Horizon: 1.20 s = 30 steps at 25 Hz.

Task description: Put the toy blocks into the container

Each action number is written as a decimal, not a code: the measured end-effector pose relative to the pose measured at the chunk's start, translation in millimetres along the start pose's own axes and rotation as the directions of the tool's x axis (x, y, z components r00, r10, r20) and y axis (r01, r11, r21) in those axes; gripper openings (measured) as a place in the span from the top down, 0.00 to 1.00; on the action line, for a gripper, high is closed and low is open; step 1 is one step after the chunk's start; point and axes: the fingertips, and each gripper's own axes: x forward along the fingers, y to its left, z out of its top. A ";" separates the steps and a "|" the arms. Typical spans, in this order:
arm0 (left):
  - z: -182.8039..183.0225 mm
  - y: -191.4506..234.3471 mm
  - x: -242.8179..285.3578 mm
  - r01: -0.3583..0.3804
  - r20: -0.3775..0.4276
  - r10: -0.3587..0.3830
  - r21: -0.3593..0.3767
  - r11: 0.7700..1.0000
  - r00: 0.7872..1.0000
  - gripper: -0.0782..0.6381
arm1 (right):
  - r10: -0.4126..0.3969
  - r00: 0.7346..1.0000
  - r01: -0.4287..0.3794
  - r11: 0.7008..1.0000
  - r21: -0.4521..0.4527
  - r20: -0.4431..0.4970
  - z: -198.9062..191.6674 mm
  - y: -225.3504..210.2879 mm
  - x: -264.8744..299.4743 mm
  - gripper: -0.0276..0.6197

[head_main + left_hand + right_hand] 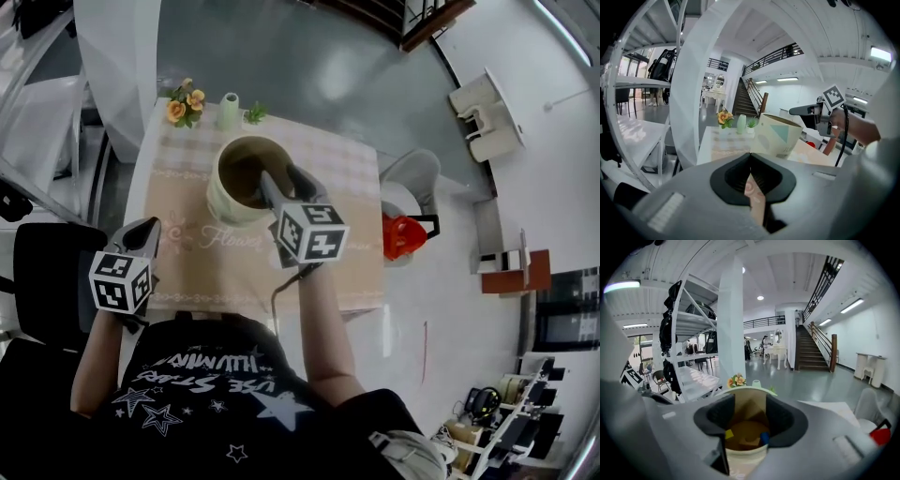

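Note:
The cream container (217,192) stands on the beige tablecloth (216,272). My right gripper (284,183) hangs over its near rim, jaws open. Seen through the right gripper (746,416), nothing sits between the pads; below lie a yellow block (729,433), a blue block (764,438) and a tan block (750,442) on the container's (745,460) floor. My left gripper (148,236) stays at the table's left edge, away from the container. The left gripper (750,161) has its pads together, holding nothing; beyond it are the container (780,136) and the right gripper (806,110).
A flower bunch (186,101), a pale green vase (228,111) and a small plant (254,114) line the table's far edge. A white chair (417,173) with a red object (401,236) stands right of the table. A black chair (47,272) is at the left.

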 end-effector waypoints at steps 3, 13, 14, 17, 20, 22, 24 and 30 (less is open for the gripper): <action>-14.1 -2.9 0.7 0.047 -0.031 -0.047 0.014 0.999 0.998 0.88 | -0.067 0.998 0.067 0.997 0.023 0.011 -10.7 -2.2 -16.4 0.63; -55.7 -18.7 6.3 0.174 -0.132 -0.161 0.087 0.981 0.978 0.88 | -0.216 0.976 0.217 0.970 0.109 -0.020 -54.7 2.6 -51.9 0.63; -55.8 -19.2 5.0 0.171 -0.126 -0.159 0.085 0.982 0.979 0.88 | -0.207 0.978 0.210 0.972 0.105 -0.030 -59.6 8.1 -54.6 0.63; -61.3 -24.4 -3.9 0.158 -0.112 -0.151 0.055 0.986 0.982 0.88 | -0.190 0.980 0.195 0.976 0.099 -0.063 -76.6 18.9 -67.3 0.63; -73.9 -34.6 -14.8 0.155 -0.120 -0.150 0.032 0.987 0.981 0.88 | -0.186 0.979 0.195 0.974 0.118 -0.077 -88.8 22.3 -83.7 0.63; -82.1 -43.5 -22.0 0.160 -0.133 -0.154 0.033 0.987 0.979 0.88 | -0.183 0.980 0.191 0.974 0.125 -0.077 -93.8 25.5 -95.6 0.63; -87.2 -53.7 -30.2 0.164 -0.137 -0.157 0.045 0.985 0.978 0.88 | -0.173 0.982 0.181 0.975 0.126 -0.072 -99.1 31.5 -109.3 0.69; -89.5 -97.0 -58.4 0.166 -0.103 -0.158 0.077 0.983 0.982 0.88 | -0.148 0.986 0.158 0.980 0.122 -0.082 -122.9 44.6 -162.3 0.95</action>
